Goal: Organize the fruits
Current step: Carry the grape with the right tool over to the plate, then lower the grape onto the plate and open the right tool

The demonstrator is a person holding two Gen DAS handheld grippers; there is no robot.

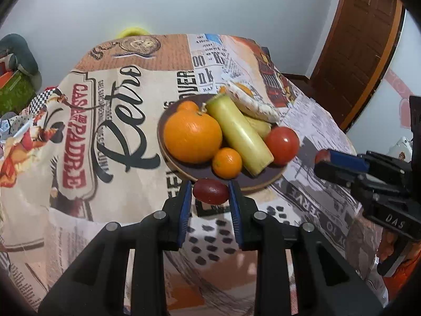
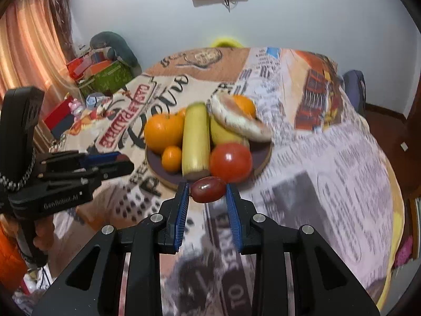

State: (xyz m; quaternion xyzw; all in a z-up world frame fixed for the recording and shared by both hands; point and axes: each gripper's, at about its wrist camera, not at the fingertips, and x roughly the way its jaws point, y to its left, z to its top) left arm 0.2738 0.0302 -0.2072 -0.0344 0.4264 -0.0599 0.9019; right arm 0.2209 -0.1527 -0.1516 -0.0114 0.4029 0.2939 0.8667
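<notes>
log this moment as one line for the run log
left gripper: holds red grape | right gripper: holds red grape | plate: oranges, tomato

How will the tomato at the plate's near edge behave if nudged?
The tomato is round and glossy, so it is probably slippery and apt to roll. It sits right at the rim of the plate, so a sideways push could tip it onto the cloth. The skin looks thin and likely bruises under a hard squeeze.

The tablecloth (image 1: 126,121) carries the print: red "CASA DE PADRE" in a frame, big black script "Petro" beside it, and "TO SERVE" at the near right. Seen from the right wrist, the left gripper (image 2: 126,162) reads "GenRobot.AI" on its black body.
</notes>
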